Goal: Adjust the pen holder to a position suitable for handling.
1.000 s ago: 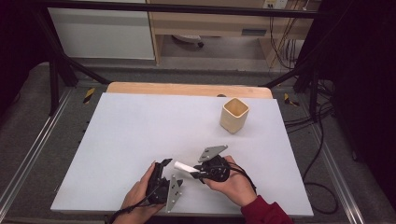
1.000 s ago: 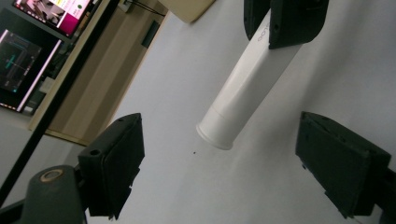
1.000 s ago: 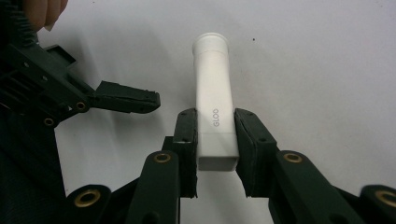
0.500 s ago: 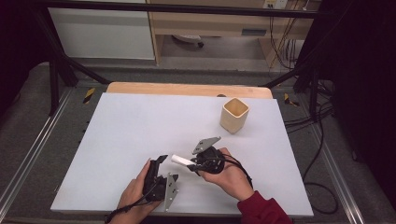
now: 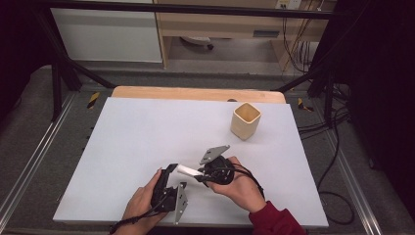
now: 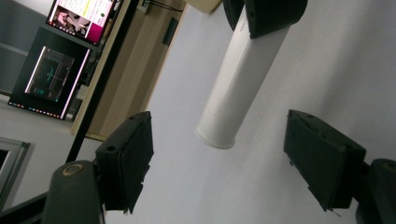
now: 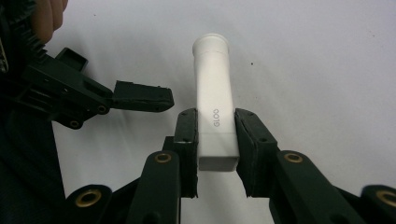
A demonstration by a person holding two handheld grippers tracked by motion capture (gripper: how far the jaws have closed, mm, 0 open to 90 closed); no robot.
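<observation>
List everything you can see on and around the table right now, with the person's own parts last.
white tube: one, white, marked GLOO, capped end pointing at the left claw, held above the near middle of the mat
cup: one, pale tan, squarish, upright on the far right of the mat
mat: one, light grey, covering the wooden table
monitors: two, lit, off to the side
right claw: black, shut on the white tube
left claw: black, jaws just been closing, pads either side of the tube's capped end, not touching
hands: two, red right sleeve

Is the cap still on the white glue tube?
Yes. The white tube ends in a wider round cap, still seated, between the left hand-held gripper's open jaws.
</observation>
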